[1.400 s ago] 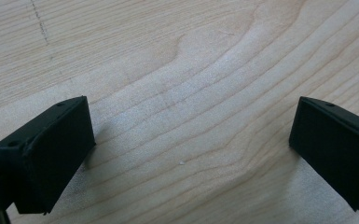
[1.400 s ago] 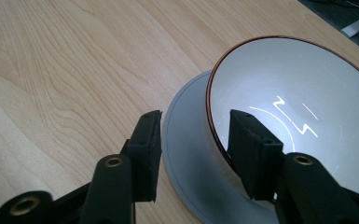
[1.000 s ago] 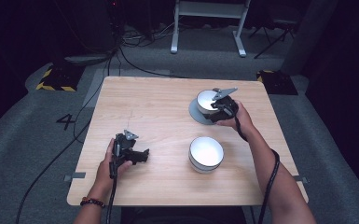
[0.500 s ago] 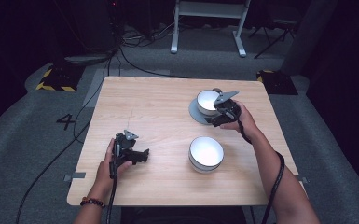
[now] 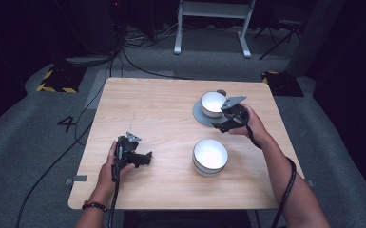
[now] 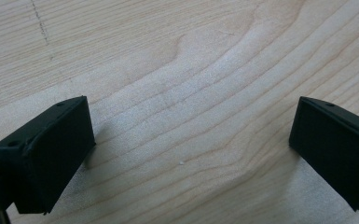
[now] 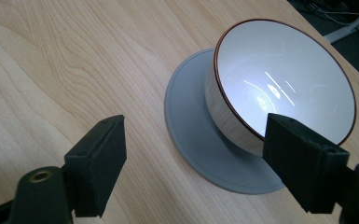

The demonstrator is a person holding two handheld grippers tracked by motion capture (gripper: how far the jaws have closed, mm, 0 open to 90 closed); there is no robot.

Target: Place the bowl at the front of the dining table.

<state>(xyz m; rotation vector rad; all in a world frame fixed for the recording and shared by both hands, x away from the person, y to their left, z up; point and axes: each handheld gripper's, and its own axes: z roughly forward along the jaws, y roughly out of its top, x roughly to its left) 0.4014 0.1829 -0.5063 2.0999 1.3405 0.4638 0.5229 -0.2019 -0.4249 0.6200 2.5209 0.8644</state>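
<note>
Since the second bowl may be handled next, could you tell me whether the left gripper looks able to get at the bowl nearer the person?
Probably yes. The left gripper rests open on the table, and only bare wood lies between it and the near bowl. The right gripper is away by the far bowl.

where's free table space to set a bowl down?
Widest bare patch: the far left of the table, bordered by the grey coaster and the left gripper. A near strip lies between that gripper and the near bowl. Crowded on the right: coaster bowl, right gripper, near bowl.
</note>
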